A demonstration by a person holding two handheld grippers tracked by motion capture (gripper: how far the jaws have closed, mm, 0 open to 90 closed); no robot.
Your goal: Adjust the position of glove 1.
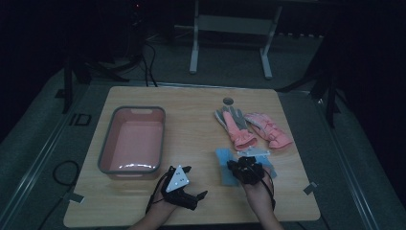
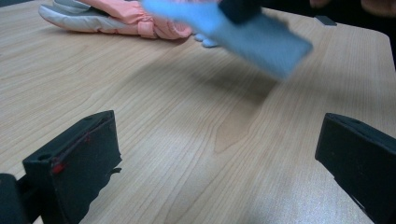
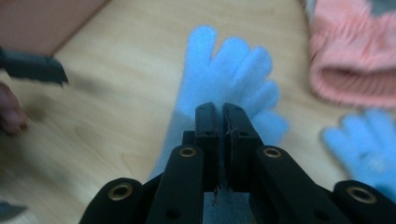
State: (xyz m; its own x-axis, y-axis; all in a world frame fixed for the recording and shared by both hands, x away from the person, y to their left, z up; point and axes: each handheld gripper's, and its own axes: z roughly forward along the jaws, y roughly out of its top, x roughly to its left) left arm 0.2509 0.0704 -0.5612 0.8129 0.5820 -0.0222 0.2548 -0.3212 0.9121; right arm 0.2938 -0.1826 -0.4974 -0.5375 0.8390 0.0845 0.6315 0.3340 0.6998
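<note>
Right gripper (image 3: pixel 220 122) clamps blue glove (image 3: pixel 229 70); left gripper (image 2: pixel 219 154) open.

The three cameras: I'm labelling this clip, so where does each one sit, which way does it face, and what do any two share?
High view: above the person's side, looking forward and down on the table; both forearms, left gripper, right gripper.
Left gripper view: on that gripper, low across the tabletop; its open jaws.
Right gripper view: on that gripper, looking down; jaws shut on a blue glove.
Shared: the blue glove and pink gloves appear in both gripper views.
</note>
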